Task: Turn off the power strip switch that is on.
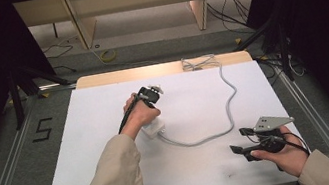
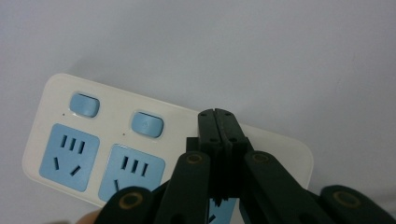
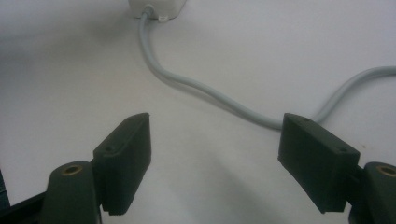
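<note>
High view shows the white worktop (image 1: 116, 181), and near its middle the power strip (image 2: 56, 121) lies flat, its grey cord (image 1: 228, 97) looping right and far. Rigid and light, the strip would likely slide when pushed; its long edges look best to pinch. Left tongs (image 2: 218, 116), pressed together, hover over its blue switches (image 2: 147, 124). Right tongs (image 3: 215, 158) stand spread, empty.

Beige sleeves (image 1: 116, 181); black jaws with brass-ringed screws (image 3: 71, 169), a grey three-cornered plate (image 1: 271, 122) on top.
</note>
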Demonstrator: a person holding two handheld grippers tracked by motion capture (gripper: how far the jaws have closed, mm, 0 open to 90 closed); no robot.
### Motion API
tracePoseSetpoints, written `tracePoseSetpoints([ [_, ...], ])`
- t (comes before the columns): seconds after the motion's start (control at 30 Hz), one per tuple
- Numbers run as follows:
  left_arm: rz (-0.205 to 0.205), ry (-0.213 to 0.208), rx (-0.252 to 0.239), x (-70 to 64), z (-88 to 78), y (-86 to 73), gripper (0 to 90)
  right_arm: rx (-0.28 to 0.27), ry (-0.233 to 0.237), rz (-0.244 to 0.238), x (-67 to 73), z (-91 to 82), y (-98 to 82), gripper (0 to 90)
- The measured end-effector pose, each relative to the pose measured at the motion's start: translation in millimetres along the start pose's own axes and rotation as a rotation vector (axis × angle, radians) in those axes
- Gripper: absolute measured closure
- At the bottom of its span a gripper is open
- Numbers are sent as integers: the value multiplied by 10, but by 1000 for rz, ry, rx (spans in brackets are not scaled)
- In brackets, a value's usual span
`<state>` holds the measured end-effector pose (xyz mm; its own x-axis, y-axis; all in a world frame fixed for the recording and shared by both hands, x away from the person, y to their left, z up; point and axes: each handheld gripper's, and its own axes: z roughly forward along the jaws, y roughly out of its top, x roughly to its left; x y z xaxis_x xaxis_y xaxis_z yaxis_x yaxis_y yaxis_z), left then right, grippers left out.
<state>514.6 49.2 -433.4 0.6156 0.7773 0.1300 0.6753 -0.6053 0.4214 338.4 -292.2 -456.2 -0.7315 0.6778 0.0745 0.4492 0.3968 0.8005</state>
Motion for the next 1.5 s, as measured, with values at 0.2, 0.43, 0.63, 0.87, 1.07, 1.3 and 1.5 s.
tracePoseSetpoints([
  [0.2, -6, -35, -6, 4, -12, -16, 899, -4, -1, 3, 3, -2, 0, 262],
  [0.43, -5, -35, -61, 12, -101, -28, 847, -2, -1, 1, 3, 0, 0, 262],
  [0.63, -9, -35, -106, 28, -216, -53, 805, -2, -1, 1, 2, 1, 0, 262],
  [0.87, -9, -14, -166, 22, -346, -169, 518, -3, -3, 2, 2, -2, -1, 262],
  [1.07, -52, -38, -254, 58, -548, -457, 321, 0, -2, 4, -4, -2, -7, 261],
  [1.3, -59, -107, -389, 51, -676, -937, 220, 2, 2, 11, -8, 7, -11, 261],
  [1.5, -51, -95, -481, -81, -728, -1398, 191, 4, 3, 17, -19, 15, -17, 261],
])
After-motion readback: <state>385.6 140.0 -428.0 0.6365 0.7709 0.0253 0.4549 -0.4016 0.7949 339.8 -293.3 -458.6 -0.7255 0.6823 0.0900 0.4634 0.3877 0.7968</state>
